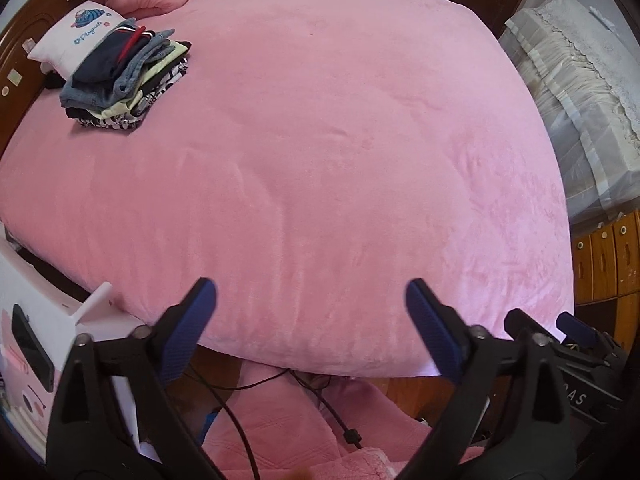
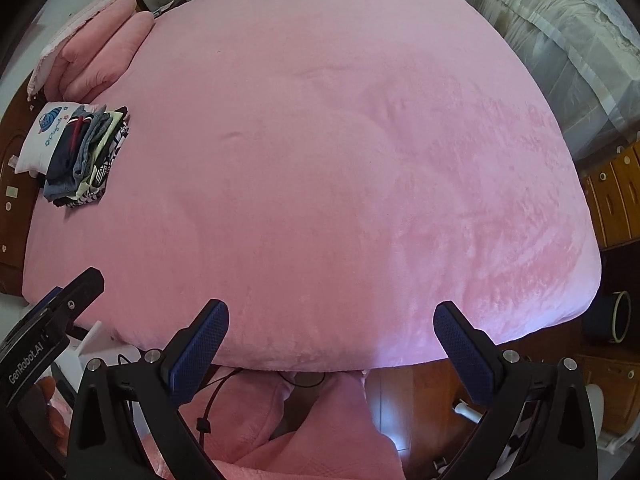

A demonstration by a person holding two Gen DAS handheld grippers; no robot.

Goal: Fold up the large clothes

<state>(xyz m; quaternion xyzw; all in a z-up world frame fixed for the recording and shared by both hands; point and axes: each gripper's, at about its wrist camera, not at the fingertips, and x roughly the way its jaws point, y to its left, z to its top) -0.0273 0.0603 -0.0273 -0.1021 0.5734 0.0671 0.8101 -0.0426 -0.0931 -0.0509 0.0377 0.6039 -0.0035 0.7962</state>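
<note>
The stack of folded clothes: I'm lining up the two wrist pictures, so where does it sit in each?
Left wrist view: the stack of folded clothes lies upper left on the pink bed.
Right wrist view: the stack lies at the left edge, mid-height.
Shared landmark: the white printed pillow touching the stack's far side.

"Playmate" stitched in blue script on the white pillow point(image 1: 70, 46) by the bed's headboard, "GenRobot.AI" printed in white along the left hand-held gripper point(image 2: 52, 320) body, partial letters "AS" on the right hand-held gripper point(image 1: 576, 332) body
</note>
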